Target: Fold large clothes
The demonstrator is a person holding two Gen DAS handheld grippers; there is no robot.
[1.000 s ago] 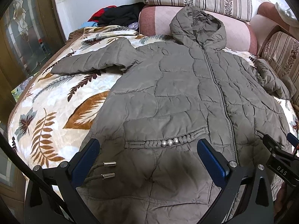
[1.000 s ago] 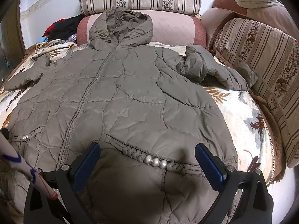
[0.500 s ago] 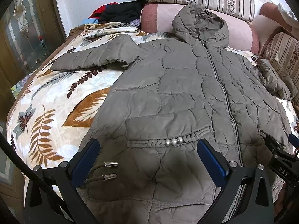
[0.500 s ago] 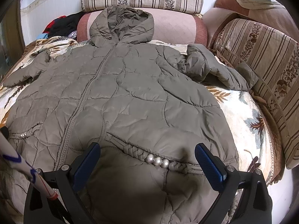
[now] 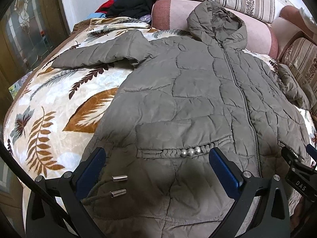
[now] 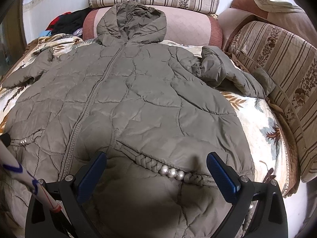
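Observation:
An olive quilted hooded jacket (image 5: 194, 91) lies flat, front up and zipped, on a leaf-patterned blanket (image 5: 59, 103); it also shows in the right wrist view (image 6: 150, 103). Its hood (image 6: 132, 25) rests against a pink bolster. One sleeve (image 5: 101, 53) spreads left, the other sleeve (image 6: 227, 73) lies bunched at the right. My left gripper (image 5: 156, 164) is open above the lower left front, near the beaded pocket (image 5: 190, 151) and drawstring tips (image 5: 118, 184). My right gripper (image 6: 156, 168) is open above the lower right front pocket (image 6: 172, 171).
Striped sofa cushions (image 6: 277, 63) stand at the back and right. A pile of dark and red clothes (image 5: 130, 6) lies at the back left. A wooden door with glass (image 5: 23, 29) is at the left. The other gripper's tip (image 5: 297, 170) shows at the right edge.
Both grippers have moved slightly forward and lower over the jacket's hem. The jacket has not moved.

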